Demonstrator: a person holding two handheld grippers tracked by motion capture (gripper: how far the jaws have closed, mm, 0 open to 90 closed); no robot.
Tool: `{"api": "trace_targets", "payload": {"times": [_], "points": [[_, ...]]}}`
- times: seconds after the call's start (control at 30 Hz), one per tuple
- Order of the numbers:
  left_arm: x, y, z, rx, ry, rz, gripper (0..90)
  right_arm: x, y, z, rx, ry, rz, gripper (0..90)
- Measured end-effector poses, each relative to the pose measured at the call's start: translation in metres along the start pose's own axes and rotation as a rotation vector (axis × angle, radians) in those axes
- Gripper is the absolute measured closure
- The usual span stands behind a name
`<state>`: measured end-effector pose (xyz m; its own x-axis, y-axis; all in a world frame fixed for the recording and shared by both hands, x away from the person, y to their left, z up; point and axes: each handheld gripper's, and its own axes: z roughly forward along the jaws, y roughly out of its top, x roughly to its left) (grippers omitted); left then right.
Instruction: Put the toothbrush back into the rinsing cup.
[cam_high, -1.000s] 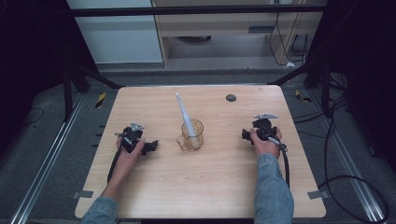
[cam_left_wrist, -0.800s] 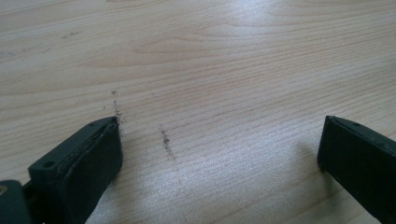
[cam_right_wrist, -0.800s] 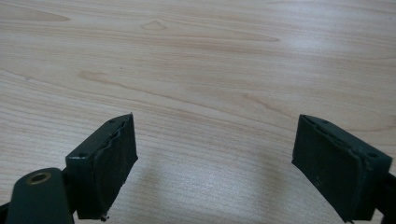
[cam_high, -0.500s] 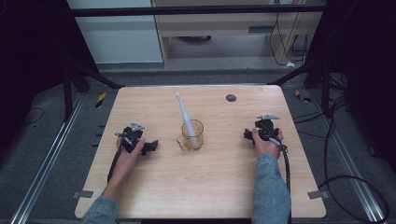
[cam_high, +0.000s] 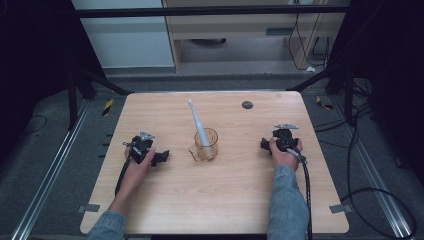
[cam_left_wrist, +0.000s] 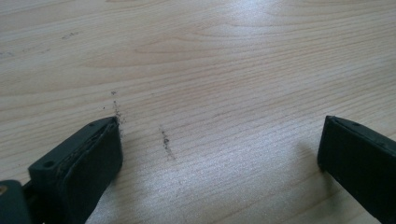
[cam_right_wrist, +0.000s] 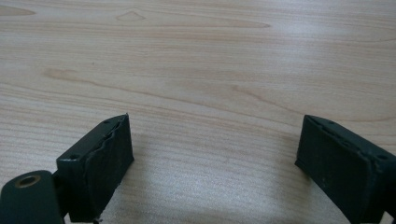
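A clear amber cup (cam_high: 206, 145) stands at the middle of the wooden table (cam_high: 200, 200). A white electric toothbrush (cam_high: 196, 122) stands in it and leans back-left. My left gripper (cam_high: 162, 157) rests on the table left of the cup, pointing toward it, and its jaws stand wide apart over bare wood (cam_left_wrist: 219, 154). My right gripper (cam_high: 263, 145) sits to the right of the cup, apart from it. Its jaws have just been opening and have nothing but wood between them (cam_right_wrist: 215, 154).
A small dark round spot (cam_high: 247, 104) lies at the back right of the table. A cable (cam_high: 306, 190) trails from the right gripper along the forearm. Bare wood lies in front of the cup. Dark floor, rails and cables surround the table.
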<state>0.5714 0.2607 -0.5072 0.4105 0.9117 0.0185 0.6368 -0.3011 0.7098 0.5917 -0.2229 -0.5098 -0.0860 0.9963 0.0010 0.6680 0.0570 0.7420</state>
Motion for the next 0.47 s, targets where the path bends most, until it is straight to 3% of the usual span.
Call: {"api": "trace_targets", "payload": {"times": [0.17, 0.23, 0.47], "points": [[0.0, 0.0, 0.0, 0.0, 0.0, 0.0, 0.0, 0.0001, 0.0002, 0.0004, 0.0, 0.004, -0.009, 9.3], [-0.0001, -0.0001, 0.0, 0.0, 0.0, 0.0, 0.0, 0.0008, -0.0001, 0.0012, 0.017, 0.012, -0.012, 2.7], [0.0001, 0.0, 0.0, 0.0, -0.001, 0.0, 0.0, 0.001, -0.0005, 0.0011, 0.028, -0.028, 0.032, 0.2]]}}
